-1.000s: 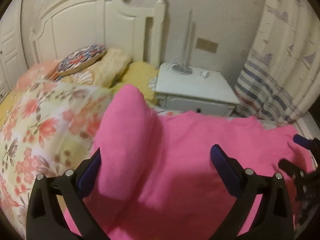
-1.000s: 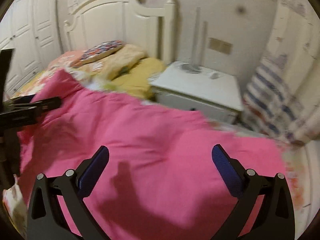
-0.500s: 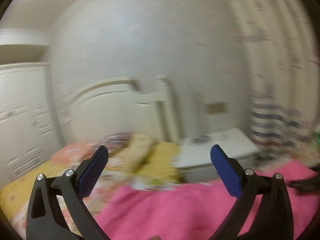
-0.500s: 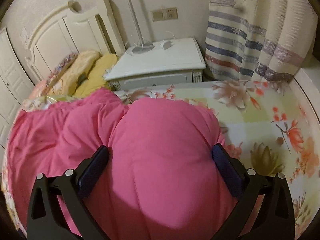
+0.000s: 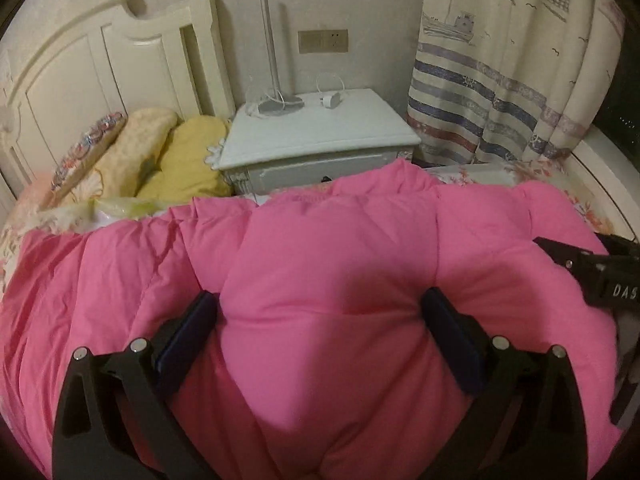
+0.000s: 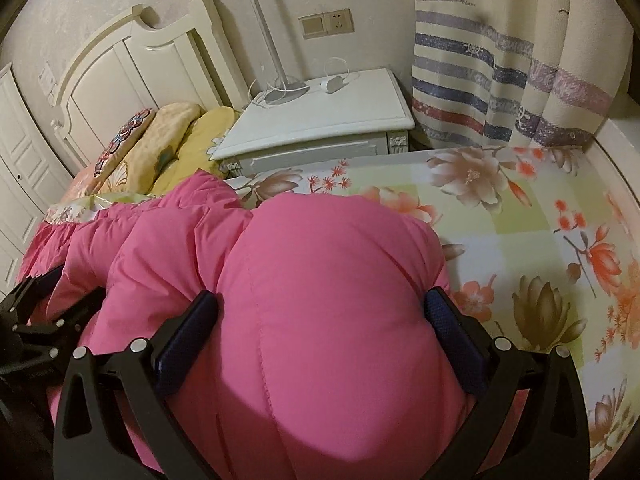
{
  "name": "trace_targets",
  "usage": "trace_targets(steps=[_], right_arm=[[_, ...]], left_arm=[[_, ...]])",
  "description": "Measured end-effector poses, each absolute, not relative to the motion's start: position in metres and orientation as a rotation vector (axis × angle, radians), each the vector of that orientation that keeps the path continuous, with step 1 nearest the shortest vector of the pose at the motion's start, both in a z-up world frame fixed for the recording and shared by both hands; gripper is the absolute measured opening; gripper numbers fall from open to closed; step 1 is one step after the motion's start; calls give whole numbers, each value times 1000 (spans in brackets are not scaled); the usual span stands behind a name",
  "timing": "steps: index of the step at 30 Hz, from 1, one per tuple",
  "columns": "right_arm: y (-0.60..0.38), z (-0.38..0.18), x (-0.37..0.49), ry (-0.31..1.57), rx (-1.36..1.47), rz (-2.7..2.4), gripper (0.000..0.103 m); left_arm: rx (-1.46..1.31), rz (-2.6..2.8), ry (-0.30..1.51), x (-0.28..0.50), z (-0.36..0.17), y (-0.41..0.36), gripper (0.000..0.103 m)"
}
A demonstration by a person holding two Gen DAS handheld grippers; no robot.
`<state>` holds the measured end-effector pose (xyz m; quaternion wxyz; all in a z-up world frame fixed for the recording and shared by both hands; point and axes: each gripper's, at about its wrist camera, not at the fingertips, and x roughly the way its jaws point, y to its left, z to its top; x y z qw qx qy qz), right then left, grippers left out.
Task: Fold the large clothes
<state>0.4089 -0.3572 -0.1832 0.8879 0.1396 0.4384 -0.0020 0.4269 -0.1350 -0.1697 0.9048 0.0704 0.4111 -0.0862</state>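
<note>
A puffy pink padded garment [image 5: 320,264] lies across the floral bed sheet. My left gripper [image 5: 320,328] stands wide, and a bulge of the pink garment fills the gap between its blue pads. My right gripper [image 6: 320,324] also stands wide, with a rounded fold of the garment [image 6: 332,264] between its pads. The right gripper shows at the right edge of the left wrist view [image 5: 592,272]. The left gripper shows at the left edge of the right wrist view [image 6: 36,316].
A white nightstand [image 5: 316,140] with a lamp base and a charger stands behind the bed. Yellow pillows [image 5: 184,160] lie by the white headboard [image 5: 120,64]. A striped curtain [image 5: 500,80] hangs at the right. Bare floral sheet [image 6: 540,240] lies right of the garment.
The left gripper swung up toward the wall, then came back down onto the pink garment. The right gripper moved onto a fold of the garment and has stayed there. Both stay wide.
</note>
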Motion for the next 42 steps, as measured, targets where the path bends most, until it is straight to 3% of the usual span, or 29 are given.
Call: trace_targets(steps=[20, 23, 28, 31, 38, 42], right_arm=[[-361, -187, 409, 900, 331, -6, 99], [-350, -170, 402, 923, 265, -76, 99], [-313, -138, 380, 810, 193, -32, 99], [-305, -172, 397, 901, 181, -17, 99], [-306, -178, 398, 889, 178, -26, 99], [-307, -179, 395, 882, 176, -28, 99]], left_arm=[[50, -212, 794, 428, -174, -134, 101], [63, -201, 795, 427, -174, -136, 101], [56, -203, 795, 427, -175, -136, 101], [37, -212, 793, 427, -174, -133, 101], [11, -261, 848, 429, -159, -124, 101], [-56, -211, 759, 425, -125, -78, 101]])
